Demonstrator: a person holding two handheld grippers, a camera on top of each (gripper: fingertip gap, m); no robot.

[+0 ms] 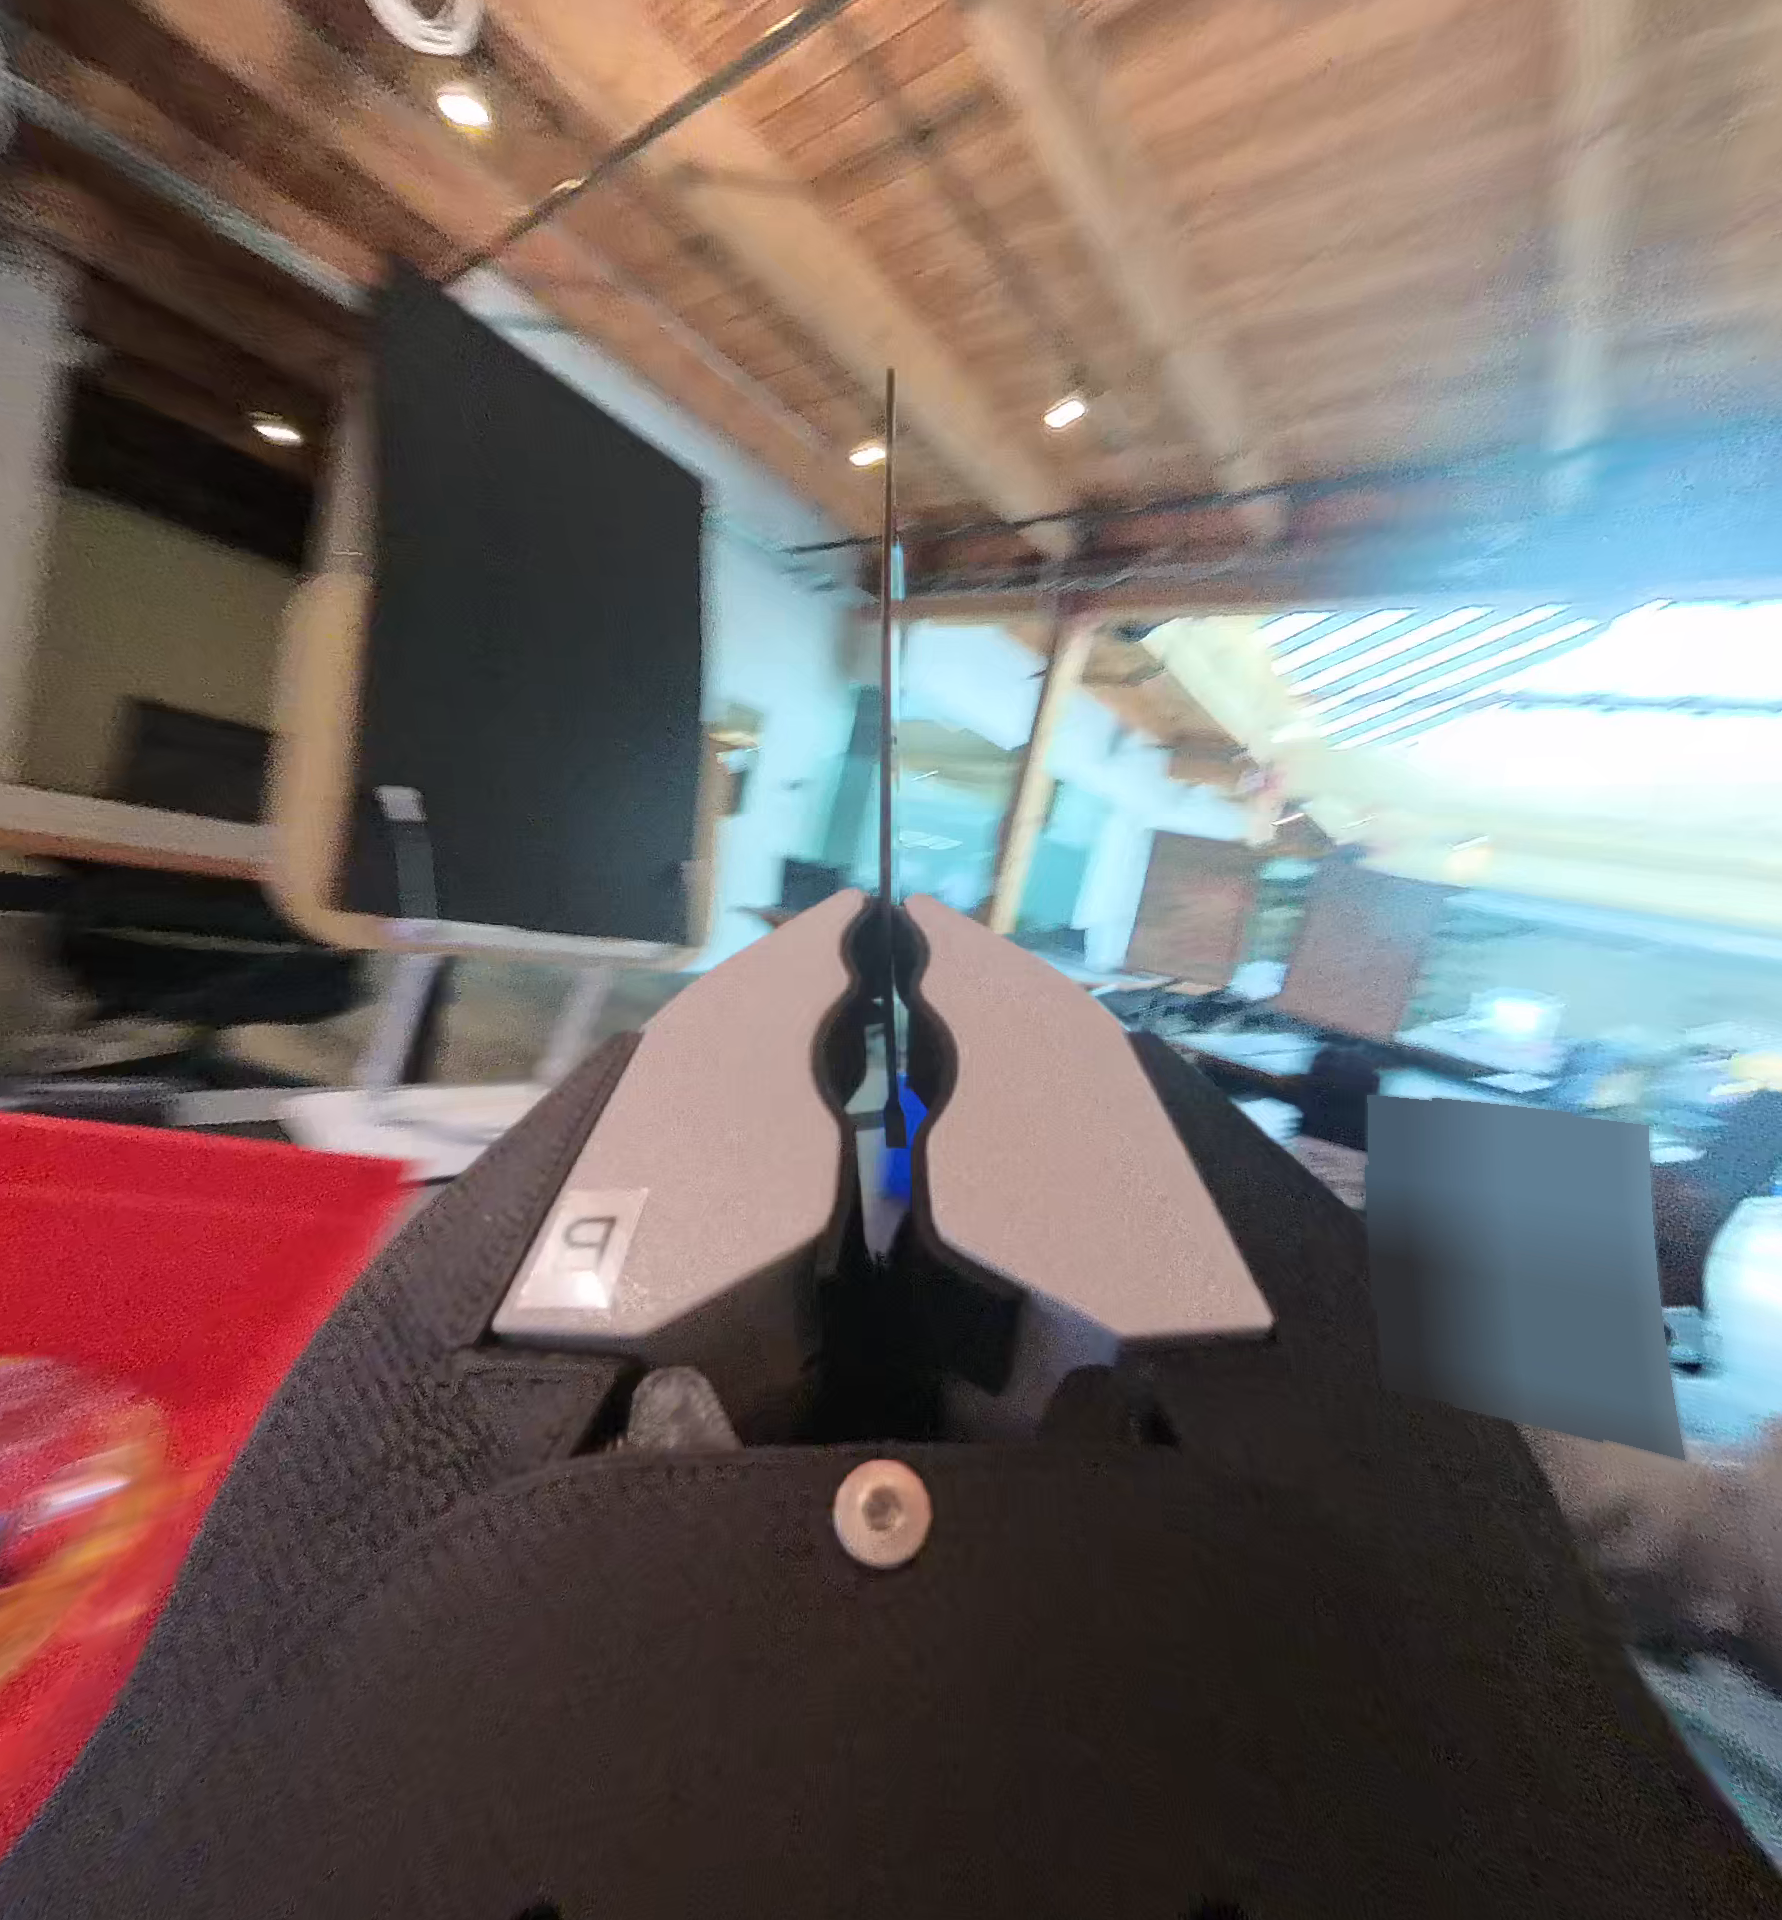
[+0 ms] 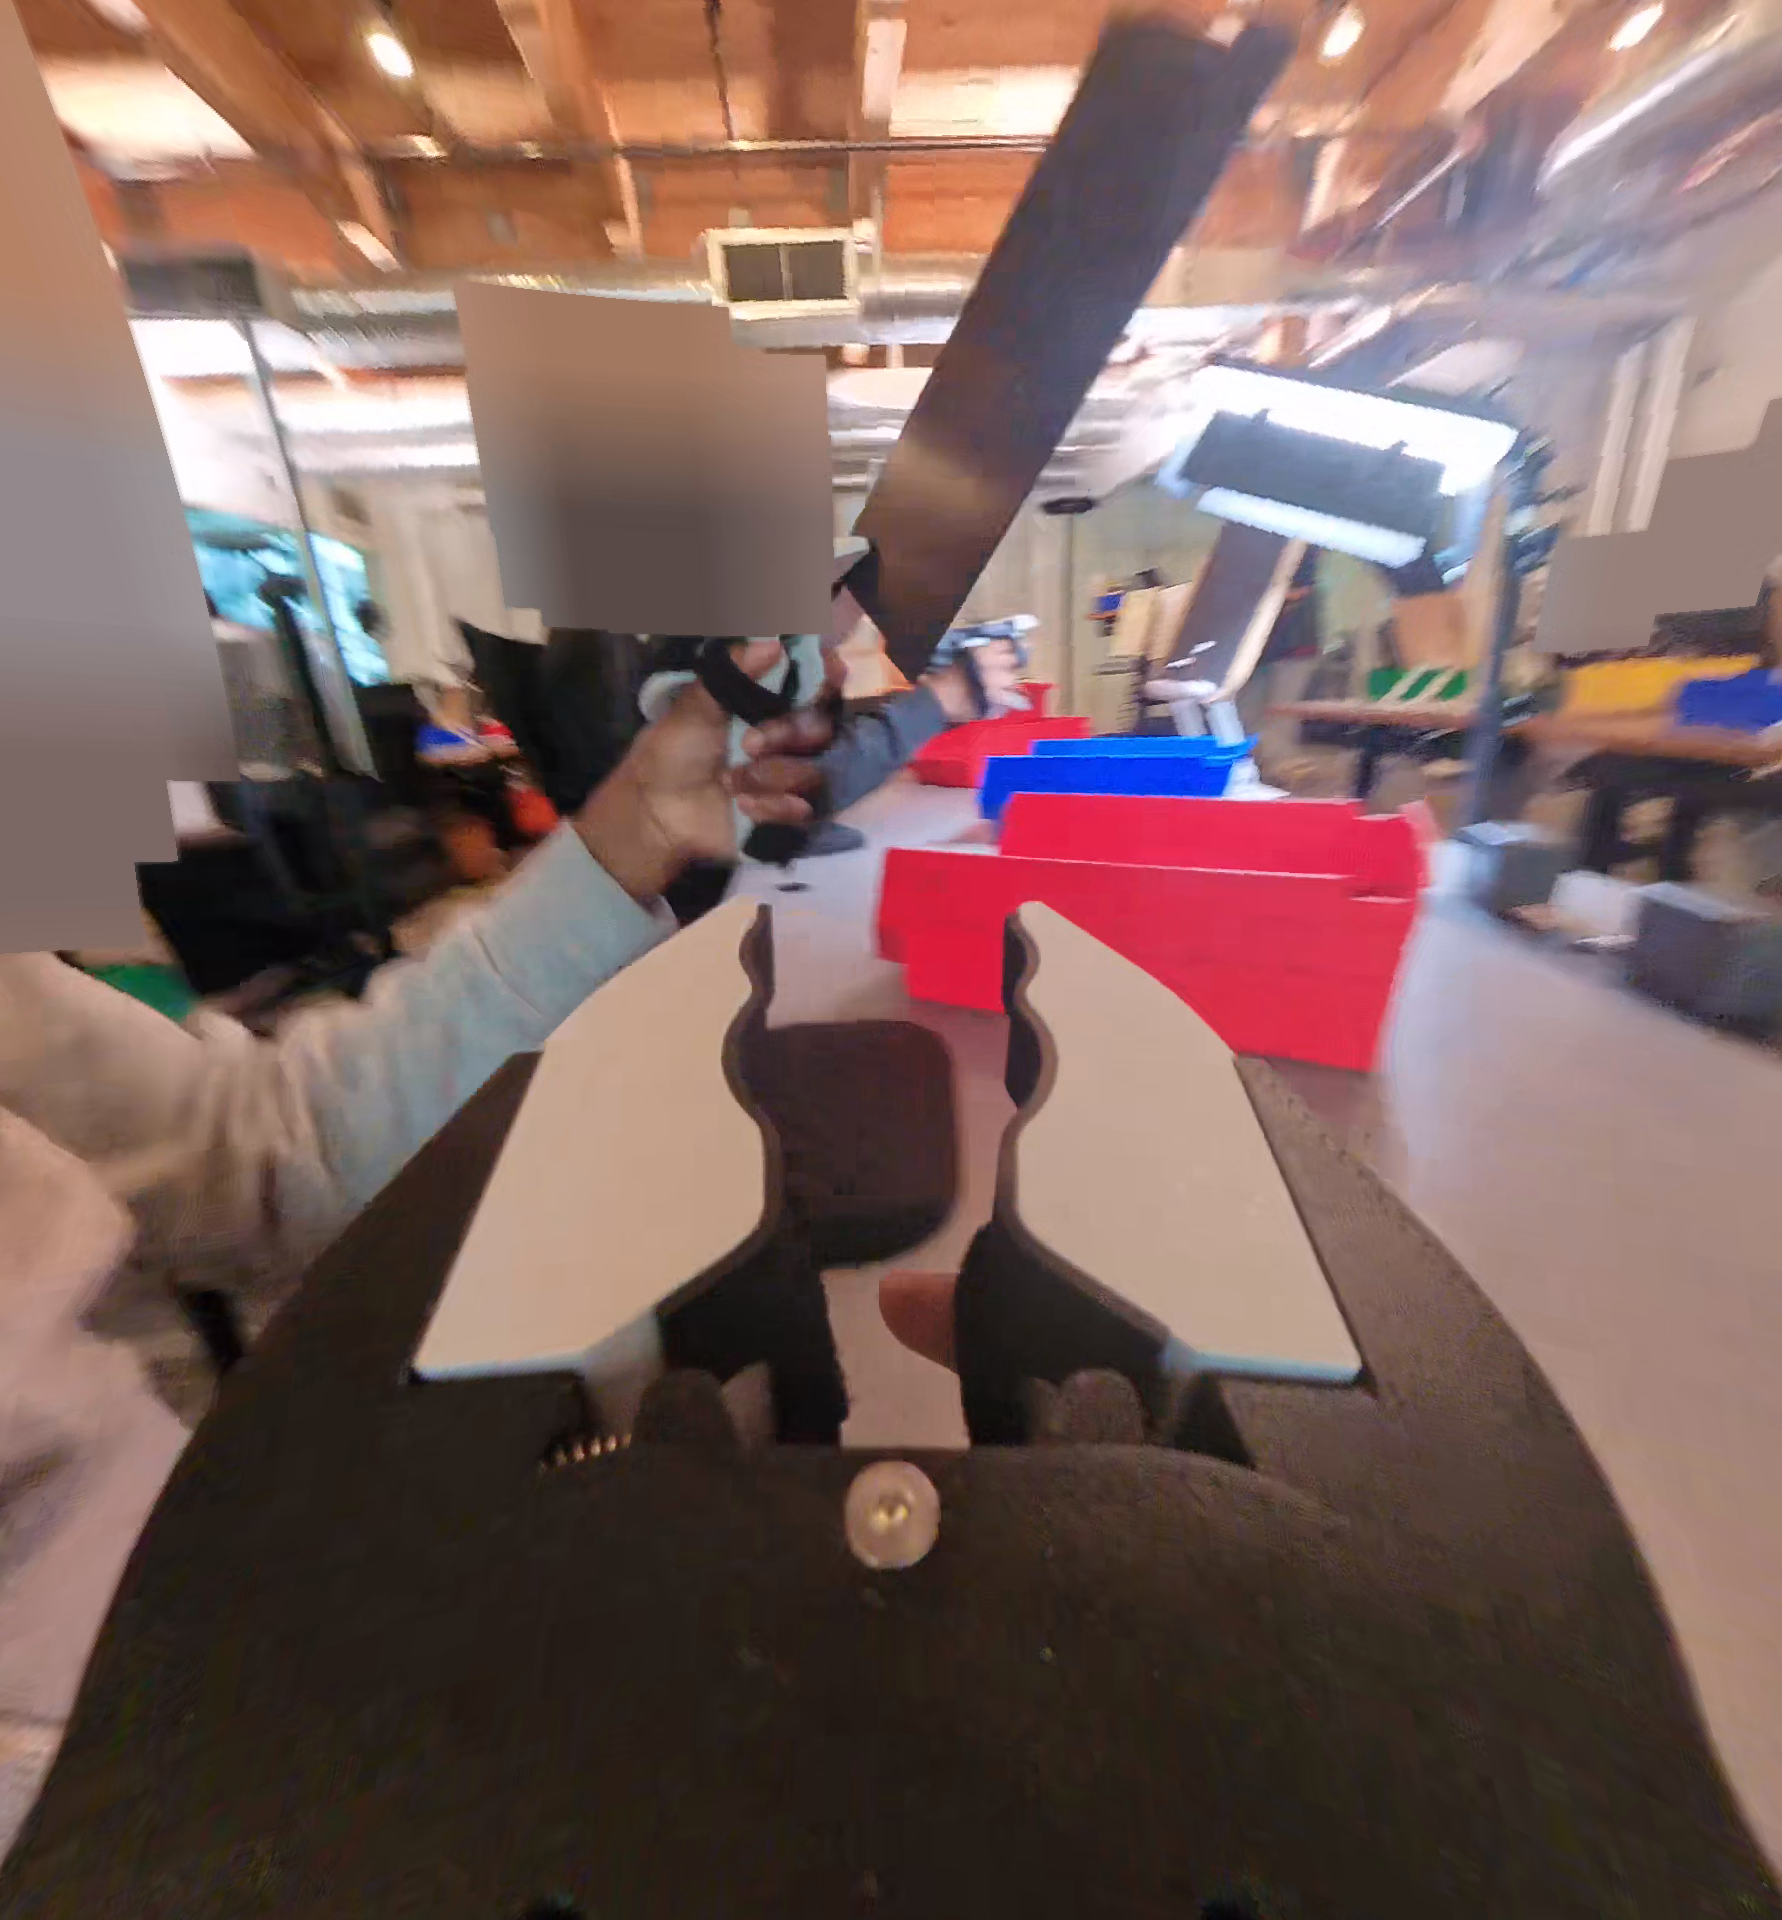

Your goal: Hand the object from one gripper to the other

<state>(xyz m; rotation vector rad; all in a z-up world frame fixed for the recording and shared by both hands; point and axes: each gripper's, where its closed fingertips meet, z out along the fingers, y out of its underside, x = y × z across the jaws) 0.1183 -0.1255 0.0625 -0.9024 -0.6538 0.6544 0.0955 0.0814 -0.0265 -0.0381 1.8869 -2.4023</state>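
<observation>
Currently the left gripper (image 1: 887, 914) is clamping a thin black sheet (image 1: 888, 644) edge-on, while the right gripper (image 2: 887, 920) is gaping empty below it; misjudging that slim edge risks a dropped handover.

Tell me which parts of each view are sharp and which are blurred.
Left wrist view: the left gripper and its thin black flat sheet edge-on are sharp, the room smeared. Right wrist view: the open right gripper is sharp; red plastic bins and the sheet's broad face are soft.
</observation>
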